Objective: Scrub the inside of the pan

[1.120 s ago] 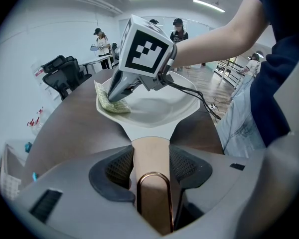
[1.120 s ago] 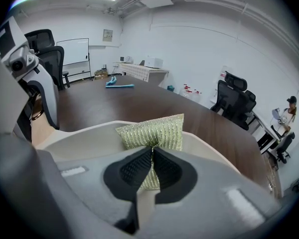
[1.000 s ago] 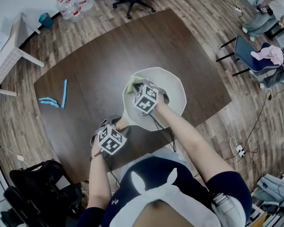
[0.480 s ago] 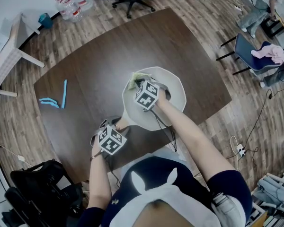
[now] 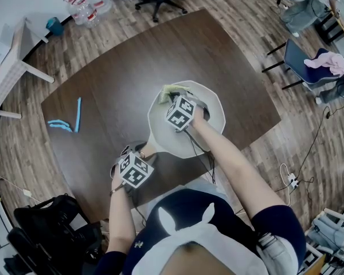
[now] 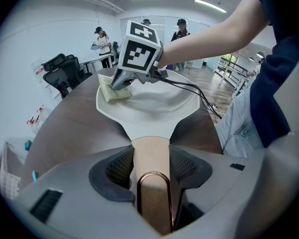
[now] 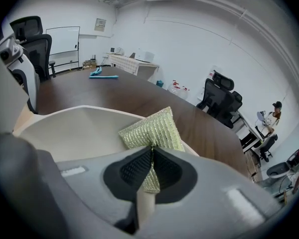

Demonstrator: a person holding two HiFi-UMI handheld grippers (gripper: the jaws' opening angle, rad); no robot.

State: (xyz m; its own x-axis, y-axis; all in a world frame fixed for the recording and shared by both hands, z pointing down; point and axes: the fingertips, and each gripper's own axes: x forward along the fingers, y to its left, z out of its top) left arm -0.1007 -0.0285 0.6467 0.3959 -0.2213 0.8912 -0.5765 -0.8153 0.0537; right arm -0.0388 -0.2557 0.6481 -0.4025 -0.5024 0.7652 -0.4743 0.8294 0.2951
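On a dark table [image 5: 120, 73], the left gripper [image 6: 152, 166] clamps the handle [image 6: 150, 146] of a pale pan [image 5: 212, 109]. The right gripper [image 7: 152, 156] is pinched tight on a green scrub pad [image 7: 150, 127] at the pan's far rim. Gripped only by a corner, the pad could slip free under hard scrubbing.

Pan [image 6: 154, 106] matt cream, smooth inside, handle [image 6: 150, 156] pale, satin, wood-look, loop [image 6: 152, 173] at its end glossy copper-coloured metal, scourer [image 7: 152, 128] coarse woven yellow-green mesh with a glint, gripper pads [image 6: 121, 166] black ribbed rubber, table [image 5: 114, 79] dark wood grain, low sheen.
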